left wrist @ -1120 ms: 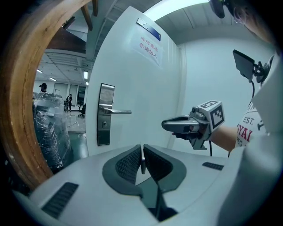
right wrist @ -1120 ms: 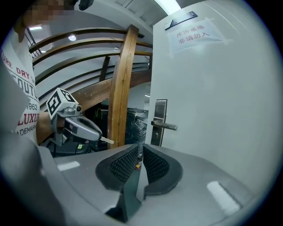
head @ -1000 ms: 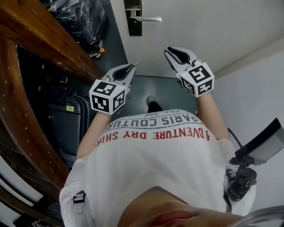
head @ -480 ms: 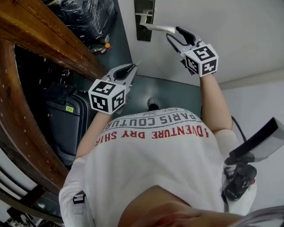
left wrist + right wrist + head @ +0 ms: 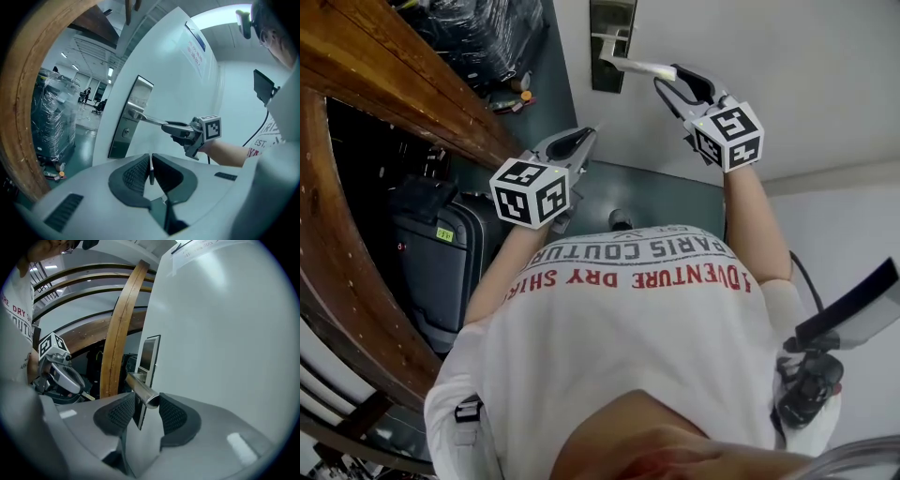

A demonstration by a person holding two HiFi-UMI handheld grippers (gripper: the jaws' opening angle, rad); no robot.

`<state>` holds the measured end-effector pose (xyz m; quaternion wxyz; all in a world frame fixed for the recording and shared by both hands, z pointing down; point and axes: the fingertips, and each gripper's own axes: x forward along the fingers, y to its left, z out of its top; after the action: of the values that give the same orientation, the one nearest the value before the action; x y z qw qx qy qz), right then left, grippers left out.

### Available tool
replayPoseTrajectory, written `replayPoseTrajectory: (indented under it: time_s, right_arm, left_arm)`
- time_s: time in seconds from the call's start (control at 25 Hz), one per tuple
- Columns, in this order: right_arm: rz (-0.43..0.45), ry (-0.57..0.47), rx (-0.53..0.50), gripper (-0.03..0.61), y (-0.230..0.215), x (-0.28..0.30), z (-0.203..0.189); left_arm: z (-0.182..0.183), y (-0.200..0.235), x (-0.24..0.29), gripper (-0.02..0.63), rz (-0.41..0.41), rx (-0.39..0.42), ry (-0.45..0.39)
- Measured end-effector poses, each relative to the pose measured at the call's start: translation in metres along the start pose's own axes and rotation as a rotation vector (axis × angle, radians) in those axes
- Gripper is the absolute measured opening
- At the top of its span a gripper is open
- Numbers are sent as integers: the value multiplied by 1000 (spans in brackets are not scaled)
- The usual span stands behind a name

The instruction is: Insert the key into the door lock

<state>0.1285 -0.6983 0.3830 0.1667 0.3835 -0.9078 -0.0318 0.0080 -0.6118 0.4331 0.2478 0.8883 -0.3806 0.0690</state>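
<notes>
The white door [image 5: 750, 56] carries a steel lock plate [image 5: 611, 37] with a lever handle [image 5: 630, 65]. In the left gripper view the keyhole [image 5: 124, 132] sits low on the lock plate [image 5: 131, 112]. My left gripper [image 5: 577, 142] is shut on a thin metal key [image 5: 150, 169] and hangs short of the door, below and left of the plate. My right gripper [image 5: 678, 82] has the handle's free end [image 5: 144, 393] between its jaws, which are closing; a gap still shows beside the left pad.
A curved wooden frame [image 5: 384, 84] runs along the left. Beneath it stands a dark suitcase [image 5: 441, 267], with a plastic-wrapped stack [image 5: 473, 33] and small items [image 5: 514, 97] on the floor by the door. A black camera rig [image 5: 811, 384] hangs at my right hip.
My right gripper has travelled up to the door and now straddles the end of the handle with wider jaws. The left gripper with the key has edged closer to the door.
</notes>
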Motion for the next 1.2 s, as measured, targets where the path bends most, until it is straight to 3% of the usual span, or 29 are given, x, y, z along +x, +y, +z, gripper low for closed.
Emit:
replayPoseTrajectory:
  time_s: [0.16,0.44,0.68,0.88,1.2]
  right_arm:
    - [-4,-1,8,155,-1,1,0]
    - [-8,5,23,156,-4,1,-2]
    - [-2,5,26,156,-4,2,-2]
    - [3,17,25,155,-2,1,-2]
    - [5,27,28,155,-1,1,-1]
  left_arm:
    - [10,8,15,23,-23,-100,-58]
    - [29,27,52,22,-94,-475,-253]
    - [33,57,75,22,-60,-737,-390]
    - [27,68,88,23,-52,-867,-433]
    - [31,66,92,23,-63,-943,-489]
